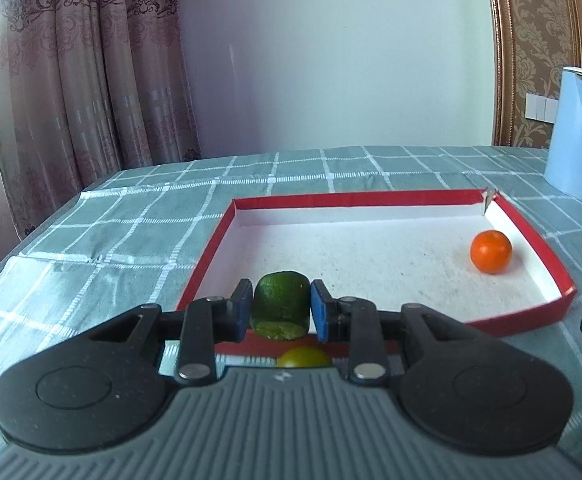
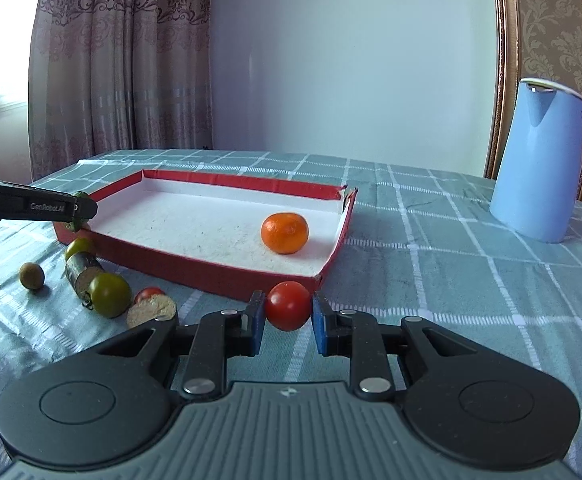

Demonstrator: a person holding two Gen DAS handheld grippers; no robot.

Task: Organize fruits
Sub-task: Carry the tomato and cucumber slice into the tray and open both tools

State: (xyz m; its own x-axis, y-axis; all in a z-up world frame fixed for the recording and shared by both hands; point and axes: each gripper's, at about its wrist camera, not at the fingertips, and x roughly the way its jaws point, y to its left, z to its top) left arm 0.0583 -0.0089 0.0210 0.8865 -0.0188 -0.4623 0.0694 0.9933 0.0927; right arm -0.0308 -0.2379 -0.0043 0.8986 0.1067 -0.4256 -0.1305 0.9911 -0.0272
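Cucumber piece [image 1: 281, 307]: a stubby green cylinder with a pale, rough cut face, clamped between the blue pads of the left gripper [image 1: 279, 312] and held above the near rim of the tray [image 1: 531, 236]. From the right wrist view the piece shows only as a green edge past the gripper's black side, at the tray's left corner.

Red tomato [image 2: 287, 305]: smooth, glossy, round, between the blue pads of the right gripper [image 2: 287, 322]; the left pad touches it, the right pad stands just beside it, so a firm grip cannot be told. It sits just outside the tray's near right corner.

Tray: shallow, rectangular card box, red outside, white and speckled inside, its far right corner torn. A dimpled orange [image 2: 285, 233] lies inside near the right wall.

Loose fruit on the cloth [image 2: 451, 280], left of the tray's near wall: a second cucumber piece [image 2: 82, 274], dark-skinned; a green tomato [image 2: 109, 294] touching it; a smaller yellow-green one [image 2: 78, 247] behind; a small tan round fruit [image 2: 31, 275] apart at left; a pale cut half [image 2: 151, 310] against another red tomato [image 2: 149, 293].

Cloth: grey-green with a white grid, creased. A smooth blue jug [image 2: 539, 160] stands well apart at far right.
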